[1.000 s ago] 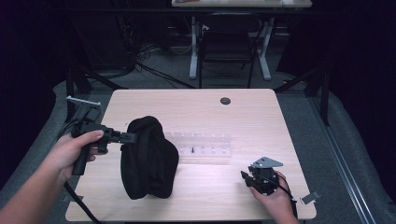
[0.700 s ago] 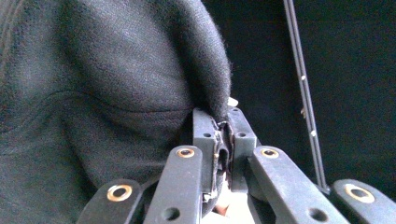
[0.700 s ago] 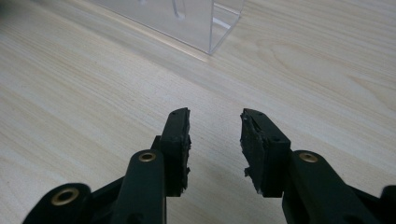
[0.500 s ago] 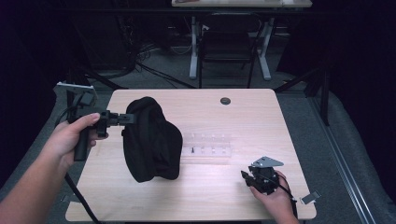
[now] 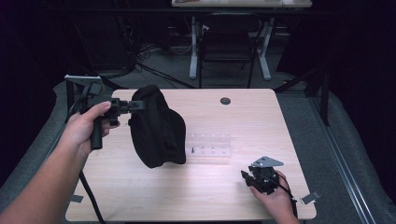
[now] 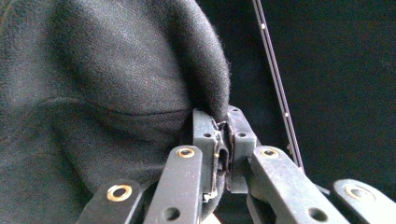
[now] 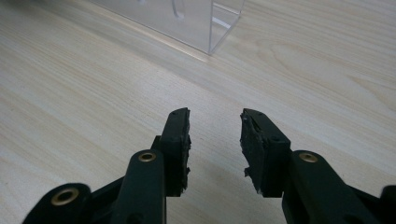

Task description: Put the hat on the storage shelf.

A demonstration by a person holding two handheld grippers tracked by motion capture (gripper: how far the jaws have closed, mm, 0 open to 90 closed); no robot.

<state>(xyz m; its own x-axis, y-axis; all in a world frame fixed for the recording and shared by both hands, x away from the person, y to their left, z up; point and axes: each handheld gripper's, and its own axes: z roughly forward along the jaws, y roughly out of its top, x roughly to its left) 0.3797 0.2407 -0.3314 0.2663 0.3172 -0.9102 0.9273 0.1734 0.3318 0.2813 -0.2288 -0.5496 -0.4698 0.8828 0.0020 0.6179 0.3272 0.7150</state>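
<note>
A black fabric bag (image 5: 156,128) hangs above the left half of the wooden table (image 5: 233,196), lifted by its upper edge. My left gripper (image 5: 138,105) is shut on that edge. In the left gripper view the dark cloth (image 6: 102,93) is pinched between the two pads of the left gripper (image 6: 223,140). My right gripper (image 5: 244,177) rests low over the table's front right, held by a hand. In the right gripper view the right gripper (image 7: 215,126) stands open over bare wood with nothing between its fingers.
A clear plastic compartment box (image 5: 211,144) lies mid-table, just right of the bag; its corner (image 7: 196,23) shows ahead of the right jaws. A dark round grommet (image 5: 225,101) sits near the far edge. A chair and table legs stand beyond the table.
The left hand has lifted the bag off the table and carried it up and away from the front edge. The right gripper has stayed put.
</note>
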